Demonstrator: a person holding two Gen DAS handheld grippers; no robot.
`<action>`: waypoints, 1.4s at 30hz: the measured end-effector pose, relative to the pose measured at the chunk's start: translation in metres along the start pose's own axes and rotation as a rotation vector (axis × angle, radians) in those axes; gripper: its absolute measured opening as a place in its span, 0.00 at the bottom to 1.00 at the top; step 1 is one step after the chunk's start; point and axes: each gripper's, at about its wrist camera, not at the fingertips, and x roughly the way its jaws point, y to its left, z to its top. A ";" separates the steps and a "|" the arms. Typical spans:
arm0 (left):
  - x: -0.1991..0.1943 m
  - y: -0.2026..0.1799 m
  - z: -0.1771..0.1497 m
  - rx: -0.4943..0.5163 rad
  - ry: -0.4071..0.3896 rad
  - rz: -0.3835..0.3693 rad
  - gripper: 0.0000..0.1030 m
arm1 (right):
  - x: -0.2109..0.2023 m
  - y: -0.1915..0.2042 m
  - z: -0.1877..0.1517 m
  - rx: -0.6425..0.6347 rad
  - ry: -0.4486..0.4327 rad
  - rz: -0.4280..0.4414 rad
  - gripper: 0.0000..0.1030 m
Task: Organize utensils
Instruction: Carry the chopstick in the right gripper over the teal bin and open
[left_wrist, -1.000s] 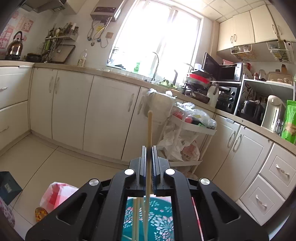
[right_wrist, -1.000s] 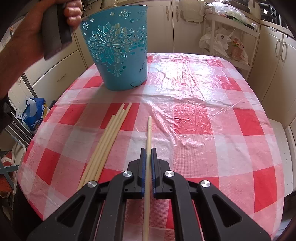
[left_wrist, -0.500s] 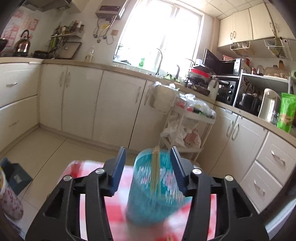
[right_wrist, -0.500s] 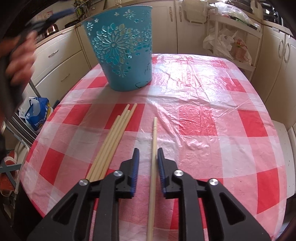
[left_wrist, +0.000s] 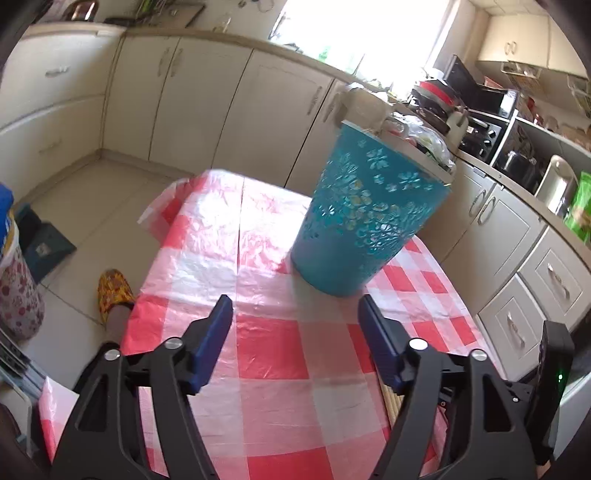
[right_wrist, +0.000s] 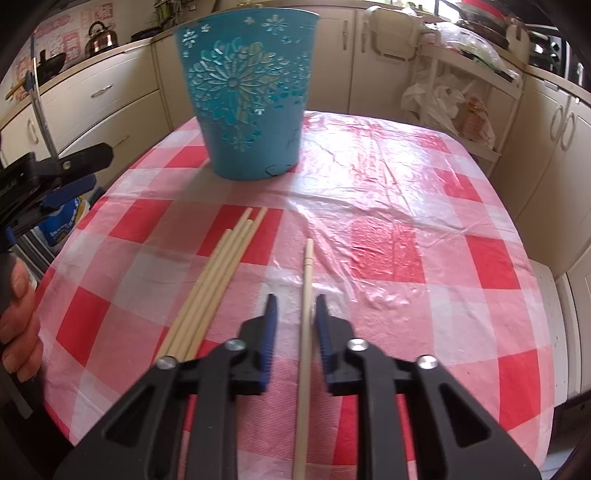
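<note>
Chopstick (right_wrist: 307, 266), near end cut off, lies untouched within closing right hand-held gripper (right_wrist: 296, 297)

A red-and-white checked plastic cloth (right_wrist: 388, 236) covers the surface. Cream cabinets (left_wrist: 207, 107) run along the walls beneath a bright window (left_wrist: 365, 33). A kettle (right_wrist: 100, 37) stands on the counter at the left — a white rack (right_wrist: 469, 92) hung with plastic bags stands beyond the surface. On the floor lies a yellow patterned slipper (left_wrist: 114, 291); a green packet (left_wrist: 580, 210) sits on the right counter.

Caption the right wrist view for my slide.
Right gripper, jaws flanking one chopstick on the checked tablecloth, blue bucket beyond.
</note>
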 end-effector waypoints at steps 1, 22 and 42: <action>0.003 0.002 0.001 -0.012 0.011 0.003 0.69 | 0.000 0.000 0.000 -0.002 -0.001 0.001 0.06; 0.010 -0.008 0.003 0.015 0.049 0.140 0.81 | -0.025 -0.071 0.001 0.466 -0.185 0.436 0.06; 0.028 -0.012 0.004 0.059 0.141 0.108 0.85 | -0.084 -0.070 0.110 0.524 -0.558 0.598 0.06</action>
